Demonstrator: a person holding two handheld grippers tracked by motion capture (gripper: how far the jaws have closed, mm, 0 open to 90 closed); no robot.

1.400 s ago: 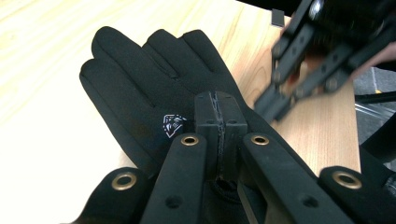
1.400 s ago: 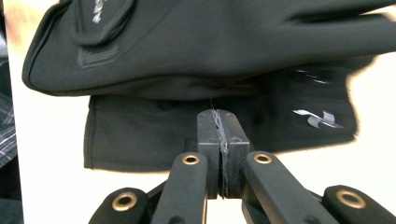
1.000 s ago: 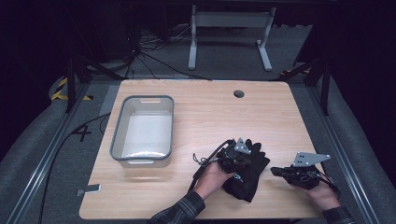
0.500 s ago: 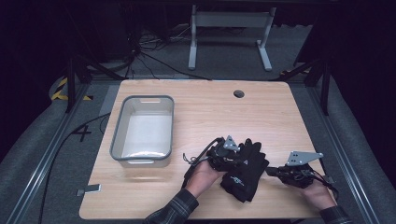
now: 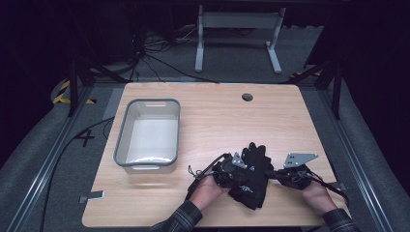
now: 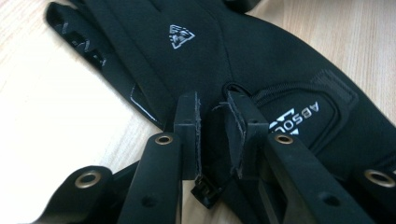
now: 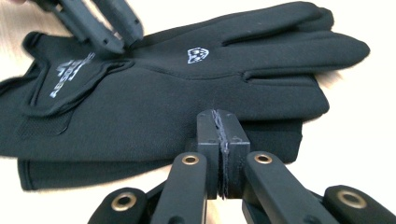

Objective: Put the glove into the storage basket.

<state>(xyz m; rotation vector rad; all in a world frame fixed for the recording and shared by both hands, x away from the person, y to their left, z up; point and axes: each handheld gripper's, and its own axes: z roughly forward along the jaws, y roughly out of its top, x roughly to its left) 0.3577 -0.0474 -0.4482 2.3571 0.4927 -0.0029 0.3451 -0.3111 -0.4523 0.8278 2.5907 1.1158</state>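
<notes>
A pair of black gloves (image 5: 254,186) lies stacked near the table's front edge, fingers pointing away from me. The top glove (image 7: 177,88) carries a small white logo, and the lower glove (image 7: 140,161) peeks out under it. My left gripper (image 5: 243,173) rests over the cuff side of the top glove (image 6: 261,51). In the left gripper view, my left gripper (image 6: 211,100) has a narrow gap between its pads after just opening, and the pads press on nothing. My right gripper (image 5: 269,172) comes in from the right. In the right gripper view, my right gripper (image 7: 218,115) is shut at the gloves' side edge.
A grey plastic tub (image 5: 150,102) stands on the left half of the wooden table (image 5: 217,116). A round cable hole (image 5: 247,97) sits near the far edge. A metal stand (image 5: 237,19) is on the floor beyond the table. A small metal tag (image 5: 92,197) lies at the front left.
Both hands have slid to the left. The right gripper has closed in on the gloves' right edge, and the left gripper has shifted toward the cuff.
</notes>
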